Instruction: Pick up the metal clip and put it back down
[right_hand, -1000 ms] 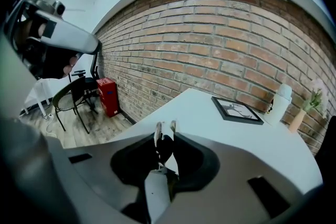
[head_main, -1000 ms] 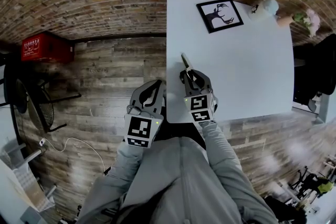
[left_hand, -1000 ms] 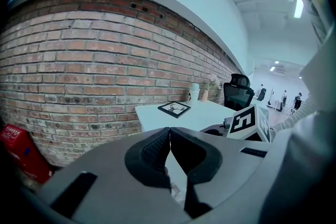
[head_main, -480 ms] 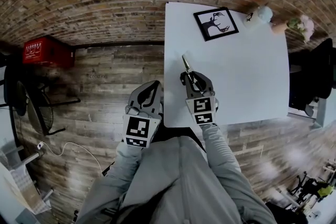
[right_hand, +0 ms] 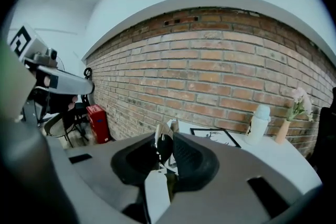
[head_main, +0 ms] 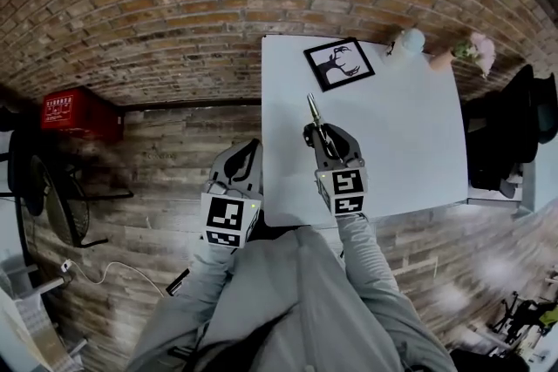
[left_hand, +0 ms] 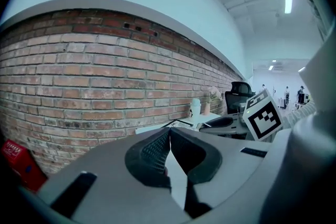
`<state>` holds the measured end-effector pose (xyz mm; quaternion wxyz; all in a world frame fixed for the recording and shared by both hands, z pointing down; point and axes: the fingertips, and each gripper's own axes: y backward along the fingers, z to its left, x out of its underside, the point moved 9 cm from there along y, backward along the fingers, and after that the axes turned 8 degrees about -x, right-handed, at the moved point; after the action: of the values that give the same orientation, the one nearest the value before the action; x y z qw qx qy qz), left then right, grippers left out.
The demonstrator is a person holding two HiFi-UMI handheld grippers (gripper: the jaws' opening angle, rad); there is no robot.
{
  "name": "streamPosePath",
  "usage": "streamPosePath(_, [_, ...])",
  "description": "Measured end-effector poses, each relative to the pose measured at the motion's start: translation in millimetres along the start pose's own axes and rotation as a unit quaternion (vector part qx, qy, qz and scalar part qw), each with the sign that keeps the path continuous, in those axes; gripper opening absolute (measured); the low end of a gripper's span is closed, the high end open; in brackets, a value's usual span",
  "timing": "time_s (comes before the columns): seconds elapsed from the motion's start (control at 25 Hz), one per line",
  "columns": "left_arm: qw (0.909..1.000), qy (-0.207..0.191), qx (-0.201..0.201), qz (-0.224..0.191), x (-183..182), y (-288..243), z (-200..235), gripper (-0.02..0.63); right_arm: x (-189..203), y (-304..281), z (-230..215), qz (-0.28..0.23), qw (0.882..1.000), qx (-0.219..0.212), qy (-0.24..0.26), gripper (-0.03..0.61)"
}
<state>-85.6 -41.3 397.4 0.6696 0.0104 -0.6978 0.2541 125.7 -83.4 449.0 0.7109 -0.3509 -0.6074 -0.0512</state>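
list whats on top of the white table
A framed deer picture, a white bottle and a vase of pink flowers at the far edge. The right gripper holds the metal clip over the table; the surface under the gripper is covered.

Framed picture [head_main: 339,64], red crate [head_main: 78,111], perhaps bottle [head_main: 408,40]

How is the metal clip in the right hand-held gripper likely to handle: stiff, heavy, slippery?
Probably stiff: the metal clip juts straight from the right hand-held gripper without sagging. Likely light, being thin. Its shiny surface may slip or pivot, since only one end is pinched.
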Motion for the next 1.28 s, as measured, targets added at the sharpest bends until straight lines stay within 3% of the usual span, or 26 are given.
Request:
streamPosePath(0.24, [0.9996, -0.012, -0.002, -0.027, -20, 1, -6, 0.028, -29, 33, -18, -0.052, 0.998, 0.005, -0.016, 0.083])
streamPosePath(0.72, [0.9975, -0.012, -0.006, -0.069, -45, 12, -9, 0.028, -63, 104, -31, -0.158, 0.986, -0.027, -0.047, 0.083])
streamPosePath(1.28, [0.9979, -0.007, -0.012, -0.063, -44, 21, -8, 0.027, -43, 145, -41, -0.175, 0.981, -0.011, -0.08, 0.081])
